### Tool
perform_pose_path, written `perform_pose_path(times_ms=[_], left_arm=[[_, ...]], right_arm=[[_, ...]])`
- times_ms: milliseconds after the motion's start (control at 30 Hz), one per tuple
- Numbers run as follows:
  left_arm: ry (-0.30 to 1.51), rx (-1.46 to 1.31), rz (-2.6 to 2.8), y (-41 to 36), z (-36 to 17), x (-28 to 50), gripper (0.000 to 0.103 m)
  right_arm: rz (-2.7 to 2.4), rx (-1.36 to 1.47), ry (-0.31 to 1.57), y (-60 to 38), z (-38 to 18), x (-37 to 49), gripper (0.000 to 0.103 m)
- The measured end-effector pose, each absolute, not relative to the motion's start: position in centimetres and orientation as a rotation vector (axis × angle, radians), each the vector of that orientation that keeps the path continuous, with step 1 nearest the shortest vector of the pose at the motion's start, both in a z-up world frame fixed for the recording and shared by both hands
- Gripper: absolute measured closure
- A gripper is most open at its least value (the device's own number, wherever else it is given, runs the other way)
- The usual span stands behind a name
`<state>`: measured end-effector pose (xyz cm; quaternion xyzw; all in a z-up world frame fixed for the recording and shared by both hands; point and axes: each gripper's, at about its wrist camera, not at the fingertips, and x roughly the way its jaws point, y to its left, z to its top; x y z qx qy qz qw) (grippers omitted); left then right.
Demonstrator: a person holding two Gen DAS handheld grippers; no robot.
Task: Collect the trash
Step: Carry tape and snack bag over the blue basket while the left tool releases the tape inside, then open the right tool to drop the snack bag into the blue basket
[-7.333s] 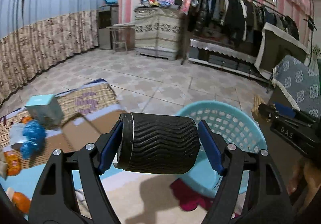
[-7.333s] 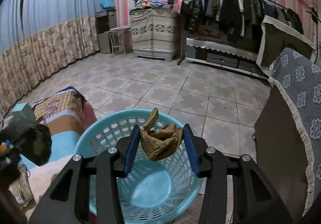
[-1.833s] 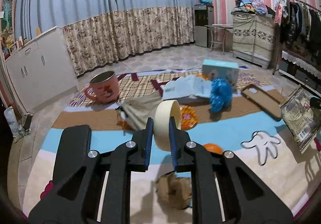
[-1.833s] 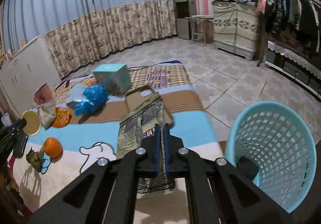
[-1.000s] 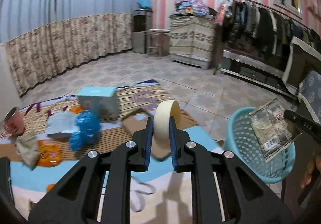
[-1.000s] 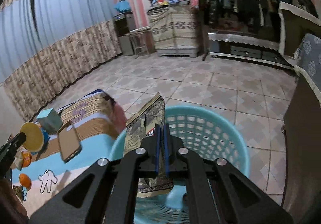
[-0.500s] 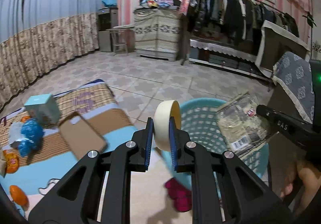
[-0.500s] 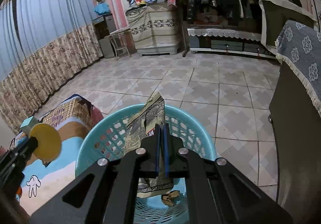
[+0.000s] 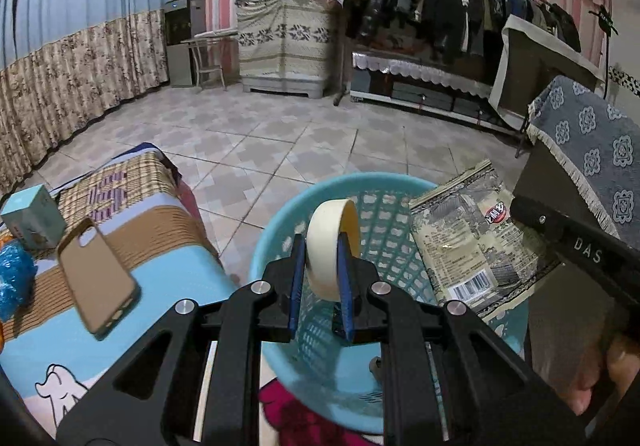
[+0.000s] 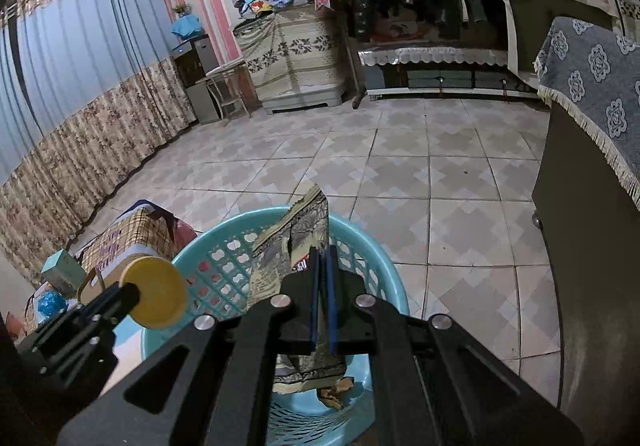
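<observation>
Both grippers swung from the mat to over the turquoise perforated plastic basket point(image 9: 276, 230) | left gripper point(image 9: 322, 278) fingers pinch cream tape roll point(image 9: 328, 246), 12 o'clock | right gripper point(image 10: 320, 306) fingers clamp grey printed snack wrapper point(image 10: 296, 242) above basket | release looks next | brown phone case point(image 9: 96, 278) at 9 o'clock.

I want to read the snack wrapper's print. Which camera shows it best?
The left wrist view: the snack wrapper faces it flat, barcode visible. The right wrist view shows it nearly edge-on, pinched in the right gripper.
</observation>
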<state>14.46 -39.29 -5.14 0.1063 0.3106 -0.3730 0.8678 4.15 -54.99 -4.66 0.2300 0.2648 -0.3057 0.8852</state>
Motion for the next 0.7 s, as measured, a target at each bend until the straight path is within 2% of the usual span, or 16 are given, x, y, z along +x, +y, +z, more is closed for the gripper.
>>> perform_pose_path(times_ms=[133, 167, 267, 367, 467, 700], left_arm=[[0.661, 0.248, -0.782, -40.3, -5.6, 14.3, 0.088], [0.662, 0.252, -0.775, -40.4, -5.6, 14.4, 0.084], [0.657, 0.251, -0.740, -39.9, -5.5, 14.7, 0.052], [0.636, 0.253, -0.709, -39.2, -5.2, 14.8, 0.044], [0.623, 0.237, -0.674, -38.2, -4.8, 15.1, 0.029], [0.608, 0.188, -0.618, -35.1, -3.8, 16.1, 0.017]], right_arm=[[-0.643, 0.483, 0.556, -55.0, -4.8, 4.1, 0.099], [-0.643, 0.485, 0.558, -54.9, -4.8, 4.2, 0.099], [-0.640, 0.476, 0.567, -54.8, -4.9, 4.3, 0.099], [-0.639, 0.468, 0.572, -54.6, -4.9, 4.5, 0.099], [-0.637, 0.458, 0.579, -54.4, -4.9, 4.7, 0.099], [-0.622, 0.417, 0.633, -53.6, -5.4, 6.2, 0.099]])
